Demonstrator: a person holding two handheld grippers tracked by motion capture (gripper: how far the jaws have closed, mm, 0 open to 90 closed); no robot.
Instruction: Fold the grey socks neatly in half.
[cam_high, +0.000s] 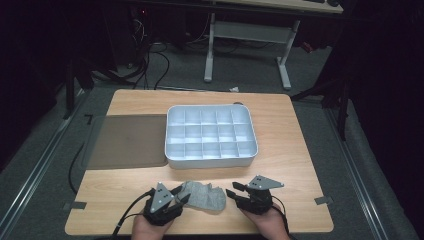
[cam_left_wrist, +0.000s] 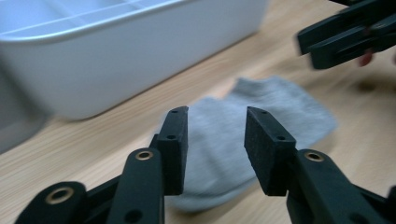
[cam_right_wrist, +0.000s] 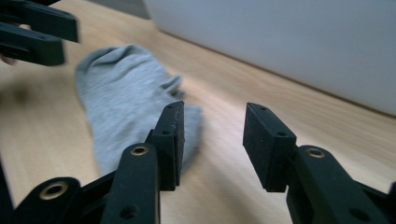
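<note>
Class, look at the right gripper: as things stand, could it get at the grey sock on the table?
Probably yes. The right gripper is open beside the grey sock, with bare table between them. The left gripper is at the sock's other end, out of the way.

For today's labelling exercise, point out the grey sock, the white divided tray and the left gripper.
grey sock (cam_high: 204, 196), high view, middle of the fabric.
white divided tray (cam_high: 210, 161), high view, near outer wall.
left gripper (cam_left_wrist: 216, 133), left gripper view, midway between its open fingertips.
</note>
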